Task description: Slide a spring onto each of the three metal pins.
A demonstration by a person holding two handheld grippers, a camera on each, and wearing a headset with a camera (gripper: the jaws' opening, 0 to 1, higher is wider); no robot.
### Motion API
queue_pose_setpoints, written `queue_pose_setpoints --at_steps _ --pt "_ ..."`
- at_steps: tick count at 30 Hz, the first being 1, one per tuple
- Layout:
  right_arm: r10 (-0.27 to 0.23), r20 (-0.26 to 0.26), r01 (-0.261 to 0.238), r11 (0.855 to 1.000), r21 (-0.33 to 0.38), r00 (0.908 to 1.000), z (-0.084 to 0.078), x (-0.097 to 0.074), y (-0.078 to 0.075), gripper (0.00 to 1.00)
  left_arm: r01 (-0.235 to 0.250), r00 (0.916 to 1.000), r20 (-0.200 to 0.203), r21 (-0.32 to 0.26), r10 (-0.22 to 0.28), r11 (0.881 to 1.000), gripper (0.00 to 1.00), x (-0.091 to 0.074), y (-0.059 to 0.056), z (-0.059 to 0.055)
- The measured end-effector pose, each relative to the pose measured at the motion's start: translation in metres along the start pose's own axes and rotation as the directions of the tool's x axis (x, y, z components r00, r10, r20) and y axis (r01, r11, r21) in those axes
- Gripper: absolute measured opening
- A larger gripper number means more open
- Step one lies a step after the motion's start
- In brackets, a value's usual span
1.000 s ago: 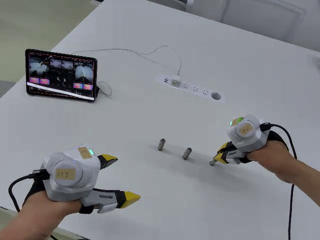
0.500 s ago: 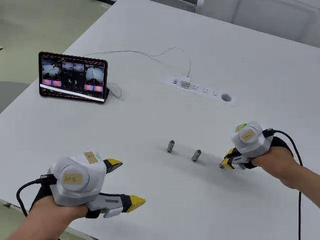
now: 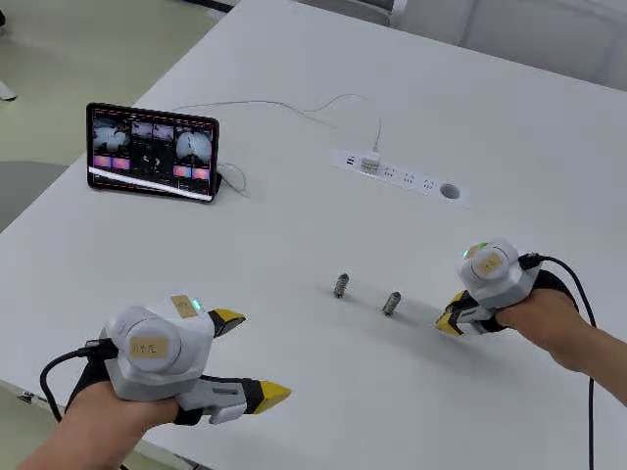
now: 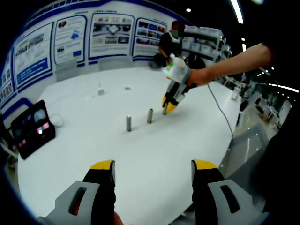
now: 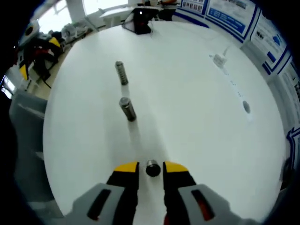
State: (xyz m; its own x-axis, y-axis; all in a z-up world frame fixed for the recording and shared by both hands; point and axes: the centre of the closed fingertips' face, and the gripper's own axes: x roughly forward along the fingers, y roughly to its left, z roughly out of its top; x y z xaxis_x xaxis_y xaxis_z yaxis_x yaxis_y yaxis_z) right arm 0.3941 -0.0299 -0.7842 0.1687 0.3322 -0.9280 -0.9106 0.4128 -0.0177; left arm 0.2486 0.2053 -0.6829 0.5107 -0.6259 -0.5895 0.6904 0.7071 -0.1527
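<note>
White workbench (image 3: 294, 215), tablet (image 3: 153, 153) at the far left | first sprung pin (image 3: 341, 285) and second sprung pin (image 3: 392, 304) stand mid-table | right gripper (image 3: 449, 323) has edged in, jaws now closely flanking third pin (image 5: 153, 168); a firm pinch cannot be told | left gripper (image 3: 253, 354) gapes wide, empty, near the front edge | last pin likely in hand.

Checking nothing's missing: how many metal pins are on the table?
3: far pin, middle pin, and near pin between the jaws of the right gripper. None seem hidden.
</note>
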Motion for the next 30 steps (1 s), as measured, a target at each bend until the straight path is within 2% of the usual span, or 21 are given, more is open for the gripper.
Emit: queue_pose_setpoints --at_steps 8,21,24,28,30 --pt "-0.011 0.038 0.008 0.998 0.068 0.9992 -0.003 -0.009 0.002 0.30 0.004 1.0000 0.008 0.000 -0.004 1.000 0.68 0.002 -0.002 0.002" --pt "-0.025 0.109 0.005 0.983 0.183 0.9938 -0.011 -0.024 0.010 0.47 0.022 0.9995 0.021 0.003 -0.022 1.000 0.68 0.010 -0.002 0.014" --pt "-0.029 0.144 -0.004 0.974 0.228 0.9891 -0.012 -0.028 0.012 0.49 0.025 0.9995 0.020 0.001 -0.025 1.000 0.69 0.012 -0.002 0.016" --pt "-0.034 0.201 -0.031 0.949 0.313 0.9791 -0.012 -0.034 0.017 0.53 0.034 0.9988 0.035 -0.012 -0.034 0.999 0.69 0.014 -0.003 0.021" --pt "-0.044 0.222 -0.033 0.942 0.334 0.9740 -0.013 -0.037 0.018 0.55 0.033 0.9988 0.036 -0.009 -0.033 0.999 0.70 0.015 -0.002 0.023"
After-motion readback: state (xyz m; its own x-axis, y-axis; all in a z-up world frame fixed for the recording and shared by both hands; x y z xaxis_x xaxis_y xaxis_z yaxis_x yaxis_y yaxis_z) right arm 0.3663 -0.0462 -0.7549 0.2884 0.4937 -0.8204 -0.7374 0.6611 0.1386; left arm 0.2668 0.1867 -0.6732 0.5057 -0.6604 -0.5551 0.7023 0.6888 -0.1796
